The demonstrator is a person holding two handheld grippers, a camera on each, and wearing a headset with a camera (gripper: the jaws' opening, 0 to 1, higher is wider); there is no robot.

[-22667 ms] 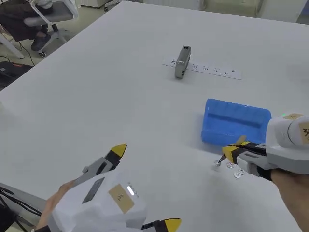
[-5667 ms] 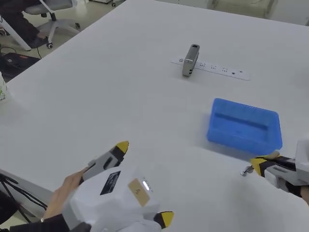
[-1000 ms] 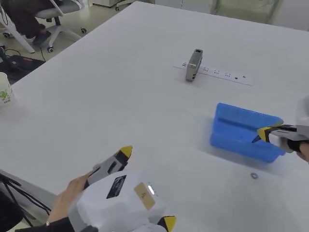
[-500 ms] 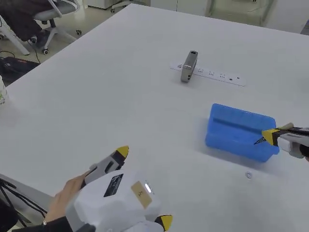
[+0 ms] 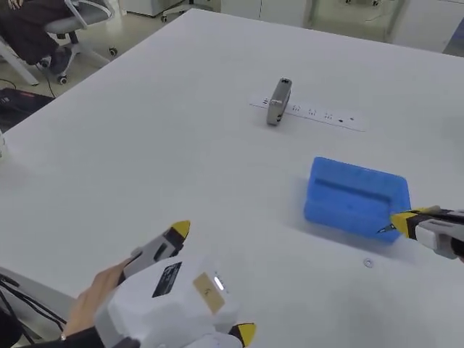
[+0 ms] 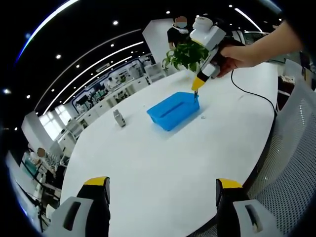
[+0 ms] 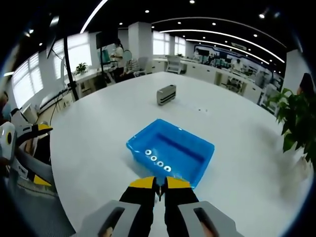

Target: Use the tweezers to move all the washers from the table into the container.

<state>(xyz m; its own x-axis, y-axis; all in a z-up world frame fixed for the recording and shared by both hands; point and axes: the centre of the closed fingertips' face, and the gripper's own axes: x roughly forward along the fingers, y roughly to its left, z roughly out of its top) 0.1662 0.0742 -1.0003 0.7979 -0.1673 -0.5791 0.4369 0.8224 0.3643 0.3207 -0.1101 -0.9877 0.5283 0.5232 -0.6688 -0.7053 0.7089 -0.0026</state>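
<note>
The white surface (image 5: pixel 181 145) carries a blue container (image 5: pixel 348 214) at centre right of the head view. The right gripper view shows a row of four washers (image 7: pixel 157 160) already lying inside it. The left gripper (image 6: pixel 162 183) sits at the lower left with its jaws wide apart and empty, well away from the work. The right gripper (image 5: pixel 406 220) enters from the right edge, its jaws pinched almost together around the tweezers (image 5: pixel 386 228). The tweezer tips are at the container's near right corner, and I cannot tell if they carry anything. One washer (image 5: pixel 368 263) lies flat on the bare surface, just below and slightly left of those tips, so the right gripper is much the nearer.
</note>
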